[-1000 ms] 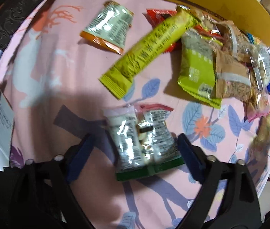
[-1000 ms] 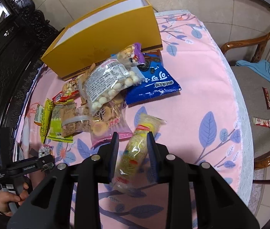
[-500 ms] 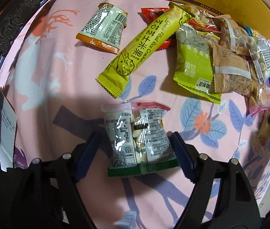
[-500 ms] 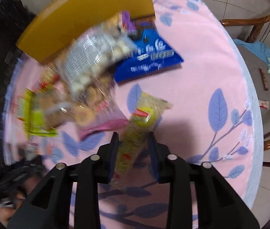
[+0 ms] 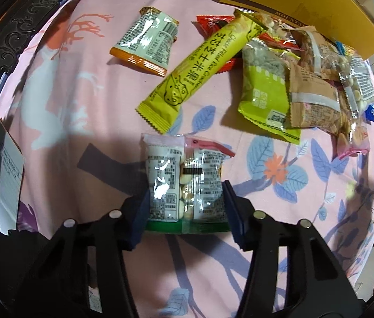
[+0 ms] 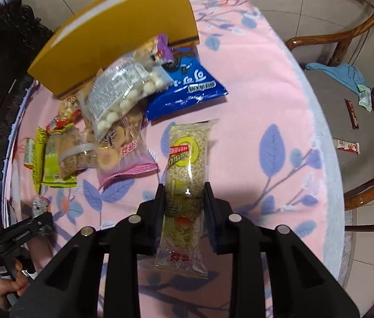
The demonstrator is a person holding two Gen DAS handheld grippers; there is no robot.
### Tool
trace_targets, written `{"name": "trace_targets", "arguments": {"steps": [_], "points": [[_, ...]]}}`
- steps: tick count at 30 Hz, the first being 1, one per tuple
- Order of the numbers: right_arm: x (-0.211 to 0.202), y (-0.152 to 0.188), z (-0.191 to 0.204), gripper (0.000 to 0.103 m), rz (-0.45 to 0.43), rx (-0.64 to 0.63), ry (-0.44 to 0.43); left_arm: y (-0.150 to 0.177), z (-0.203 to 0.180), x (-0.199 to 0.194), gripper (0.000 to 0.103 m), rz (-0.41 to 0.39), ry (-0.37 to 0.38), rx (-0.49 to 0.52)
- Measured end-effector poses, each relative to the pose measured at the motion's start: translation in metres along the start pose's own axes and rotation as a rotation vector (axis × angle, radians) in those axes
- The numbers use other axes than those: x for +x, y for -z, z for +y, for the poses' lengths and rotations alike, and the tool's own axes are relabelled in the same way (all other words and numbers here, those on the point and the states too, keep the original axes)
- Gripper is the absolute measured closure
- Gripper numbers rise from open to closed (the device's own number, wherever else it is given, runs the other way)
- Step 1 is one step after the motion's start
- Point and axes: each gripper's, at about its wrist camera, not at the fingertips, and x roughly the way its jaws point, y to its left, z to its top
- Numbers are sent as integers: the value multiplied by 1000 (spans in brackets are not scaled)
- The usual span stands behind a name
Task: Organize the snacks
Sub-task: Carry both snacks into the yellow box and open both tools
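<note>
Since a second ago the left gripper [image 5: 185, 206] has narrowed its jaws around the green-edged snack packet [image 5: 185, 182]; they are closing, pads at its sides, the packet lying on the pink surface [image 5: 81, 106] near the yellow box [image 5: 306, 8]. Right gripper [image 6: 184, 212] jaws clamp the long rice-cracker packet [image 6: 185, 185], farther from that box than the blue bag [image 6: 187, 90].
</note>
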Motion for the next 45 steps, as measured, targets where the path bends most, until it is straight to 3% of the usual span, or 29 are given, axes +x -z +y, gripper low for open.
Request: {"name": "trace_targets", "arguments": {"steps": [6, 18, 24, 32, 38, 43, 45], "points": [[-27, -7, 8, 75, -68, -13, -39, 5, 2, -16, 54, -31, 46, -14], [-71, -27, 35, 74, -182, -49, -115, -6, -21, -83, 54, -218, 48, 94], [-93, -54, 47, 74, -260, -81, -153, -52, -43, -124, 54, -316, 116, 114], [-116, -130, 69, 74, -386, -131, -188, -140, -70, -189, 54, -495, 197, 138], [-126, -186, 82, 74, -461, -174, -190, -200, -93, -219, 54, -588, 207, 159], [-119, -234, 96, 74, -496, -208, -185, -251, -117, -222, 54, -627, 198, 194], [-110, -253, 107, 74, -478, -251, -186, -272, -130, -220, 48, -621, 189, 221]]}}
